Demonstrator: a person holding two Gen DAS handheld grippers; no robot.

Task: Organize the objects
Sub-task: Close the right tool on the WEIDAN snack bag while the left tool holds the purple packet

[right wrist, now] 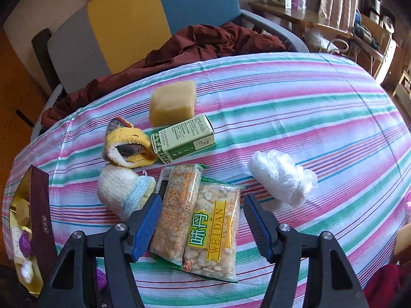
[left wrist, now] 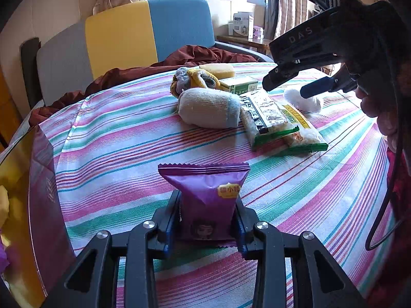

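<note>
My left gripper (left wrist: 206, 220) is shut on a purple snack packet (left wrist: 208, 197), held upright just above the striped tablecloth (left wrist: 115, 154). Two clear snack packets, one orange-printed (right wrist: 177, 213) and one with a yellow label (right wrist: 213, 231), lie side by side on the cloth. My right gripper (right wrist: 203, 220) is open over them; its left blue pad (right wrist: 146, 225) sits at the edge of the orange-printed packet, and the right pad stands clear. In the left wrist view the right gripper (left wrist: 292, 84) hovers just above the far end of those packets (left wrist: 264, 113).
A white rolled sock (right wrist: 118, 190), a yellow sock (right wrist: 128, 143), a green carton (right wrist: 185, 138), a tan sponge (right wrist: 172, 102) and a wad of clear plastic (right wrist: 280, 177) lie around the packets. An open maroon box (right wrist: 41, 220) holding items stands at the left edge. A chair with red cloth (right wrist: 205, 43) is behind.
</note>
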